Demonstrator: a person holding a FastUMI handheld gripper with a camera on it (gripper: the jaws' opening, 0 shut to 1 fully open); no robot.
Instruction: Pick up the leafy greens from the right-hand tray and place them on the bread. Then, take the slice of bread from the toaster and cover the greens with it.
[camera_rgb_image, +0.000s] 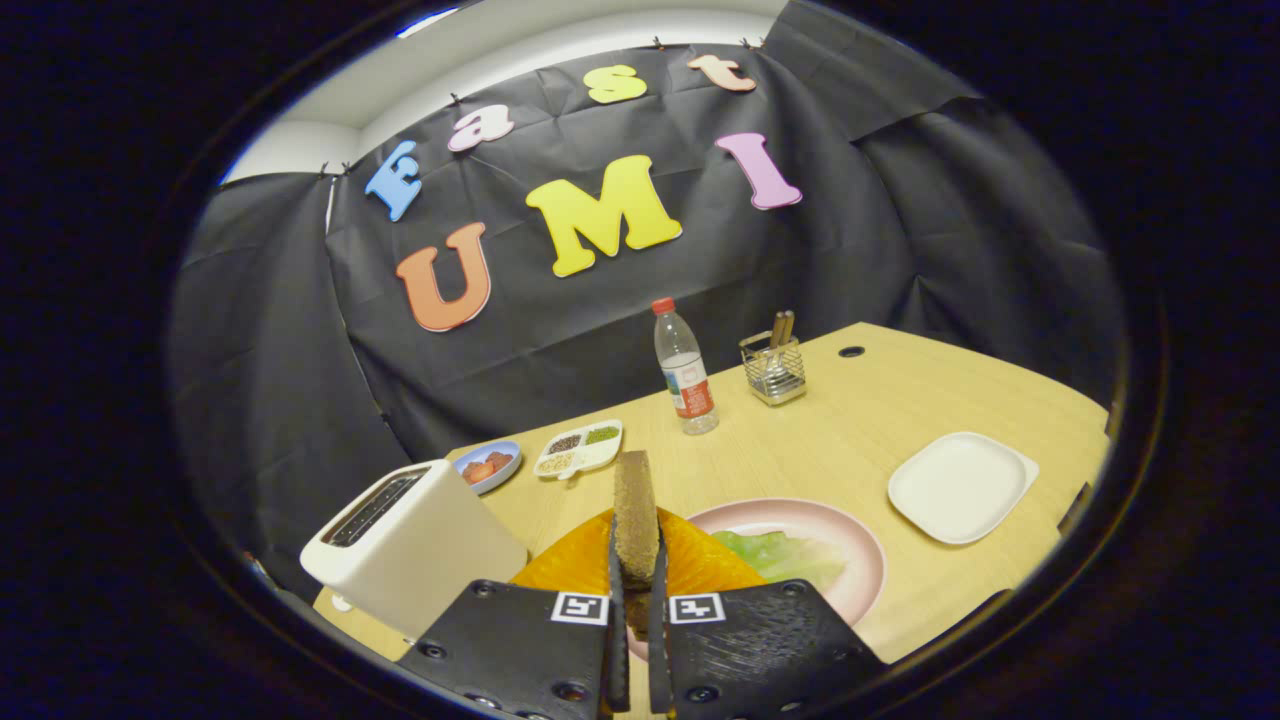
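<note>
Bread, a brown slice, stands on edge between your gripper fingers, which are pressed against its two faces and pinch its lower part; the slice rises straight up ahead of the fingertips. Just beyond and below it you have the pink plate, where leafy greens lie to the right of the slice, resting against an orange piece whose nature you cannot tell from here, as the slice and the fingers cover much of it. To the left of your fingers sits the white toaster, its slots facing up and apart from the slice. To the right of the plate, on the wooden table, rests a white square tray. Farther back stand a water bottle with a red cap and a wire holder with utensils. Behind the toaster you see a small blue dish of red food and, beside it, a white divided dish holding seeds or grains.
</note>
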